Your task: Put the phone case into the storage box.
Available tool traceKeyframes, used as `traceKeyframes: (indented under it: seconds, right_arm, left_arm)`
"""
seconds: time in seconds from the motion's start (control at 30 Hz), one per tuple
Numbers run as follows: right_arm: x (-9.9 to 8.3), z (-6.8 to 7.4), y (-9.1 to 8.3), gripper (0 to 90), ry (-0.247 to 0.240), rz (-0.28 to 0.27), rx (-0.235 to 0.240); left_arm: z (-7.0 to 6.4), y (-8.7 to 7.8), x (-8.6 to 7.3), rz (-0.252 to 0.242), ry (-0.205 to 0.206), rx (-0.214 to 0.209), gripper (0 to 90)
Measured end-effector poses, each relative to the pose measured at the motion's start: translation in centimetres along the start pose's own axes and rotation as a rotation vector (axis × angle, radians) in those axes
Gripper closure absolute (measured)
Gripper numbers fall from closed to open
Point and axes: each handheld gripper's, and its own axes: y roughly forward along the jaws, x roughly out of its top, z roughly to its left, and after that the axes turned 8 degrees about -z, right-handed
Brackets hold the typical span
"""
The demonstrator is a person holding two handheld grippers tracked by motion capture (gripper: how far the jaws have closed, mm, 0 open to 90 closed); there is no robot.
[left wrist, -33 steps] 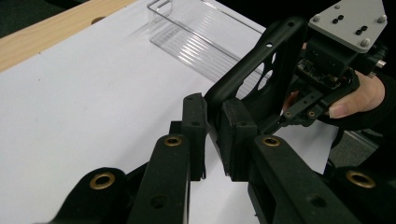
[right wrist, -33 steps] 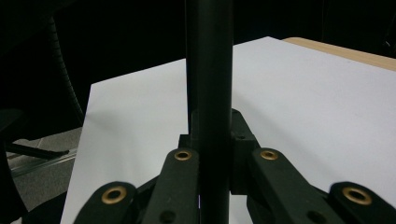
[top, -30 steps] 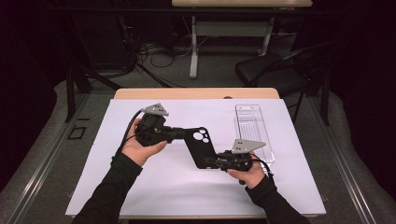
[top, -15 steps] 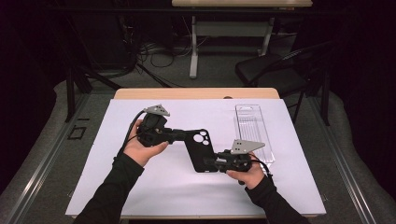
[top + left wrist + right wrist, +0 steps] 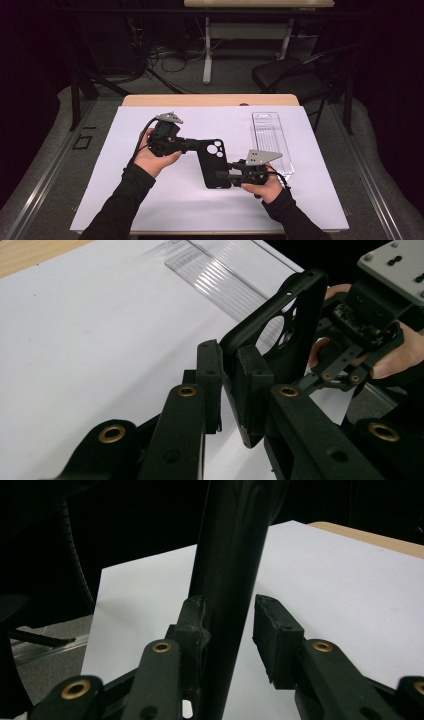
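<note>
The left tongs (image 5: pixel 192 145) clamp the upper edge of a black phone case (image 5: pixel 214 163), near its round camera cutouts; in the left gripper view the two pads sit on either side of the case's rim (image 5: pixel 272 325), pressed against it, with the case standing on edge and tilting away to the right. The right tongs (image 5: pixel 226 176) reach in at the case's lower end. In the right gripper view the case (image 5: pixel 230 555) rises as a dark upright band between the jaws: one pad touches it, while the other pad (image 5: pixel 272 630) stands a little apart from it, so these tongs are parted and not gripping. From the high view the case lies between the two hands above the white sheet (image 5: pixel 125 200) that covers the surface, its long side running away from the person. A clear plastic tray (image 5: pixel 270 132) lies flat on the sheet just beyond the right hand (image 5: pixel 265 187), well apart from the left hand (image 5: pixel 155 160). The bare wooden edge of the surface (image 5: pixel 210 100) shows at the far side.
</note>
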Motion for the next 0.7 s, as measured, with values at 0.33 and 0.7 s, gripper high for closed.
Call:
traceKeyframes:
  seconds: [0.33, 0.7]
  right_arm:
    - [0.1, 0.0, 0.0, 61.5, 0.010, -0.004, -0.001]
    - [0.3, -0.5, -0.4, 54.8, 0.025, -0.018, -0.047]
  left_arm:
    - [-0.6, 0.6, 0.0, 0.008, -0.006, 0.048, 83.2]
    - [-1.2, 0.8, 0.0, -0.011, -0.009, 0.106, 83.2]
